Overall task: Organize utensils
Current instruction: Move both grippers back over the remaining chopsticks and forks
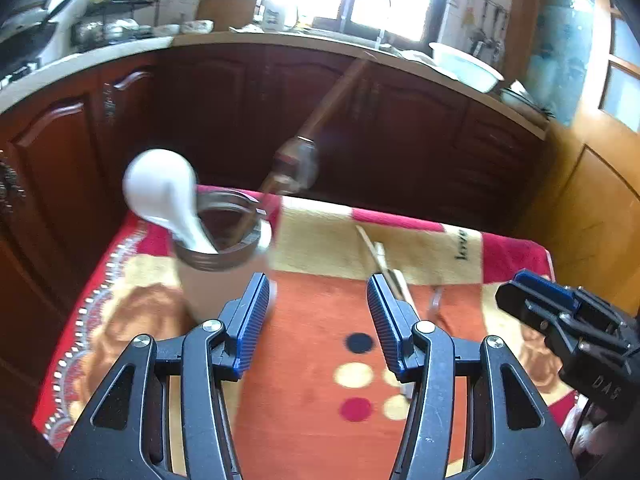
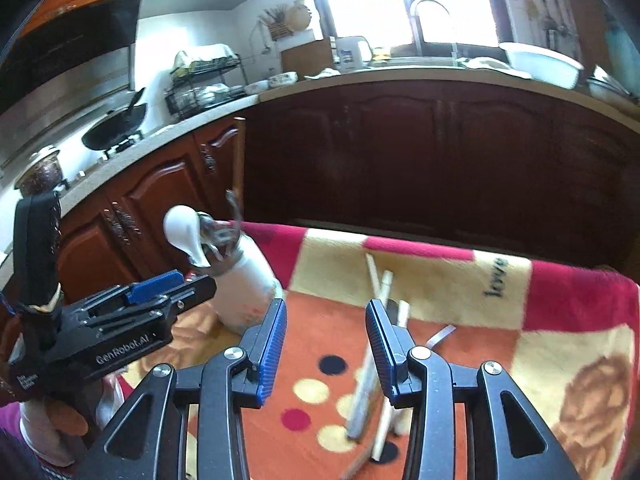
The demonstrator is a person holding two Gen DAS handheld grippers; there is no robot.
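Both tongs stood apart and empty, and the loose chopsticks point(image 2: 380, 364) lay on the blanket point(image 2: 560, 304) just ahead of the right tongs point(image 2: 326, 344), long axis pointing away, nearer them than the left tongs point(image 1: 318, 316) beside the jar point(image 1: 224, 272).

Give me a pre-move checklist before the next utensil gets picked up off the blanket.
1. Right gripper open, nothing held: ok.
2. Left gripper open, nothing held: ok.
3. Holder cup upright on the blanket: ok.
4. White spoon and a wooden-handled utensil already in the cup: ok.
5. Loose utensils ahead of the right fingers: ok.
6. Which pieces overlap in that pile: cannot tell, blurred.
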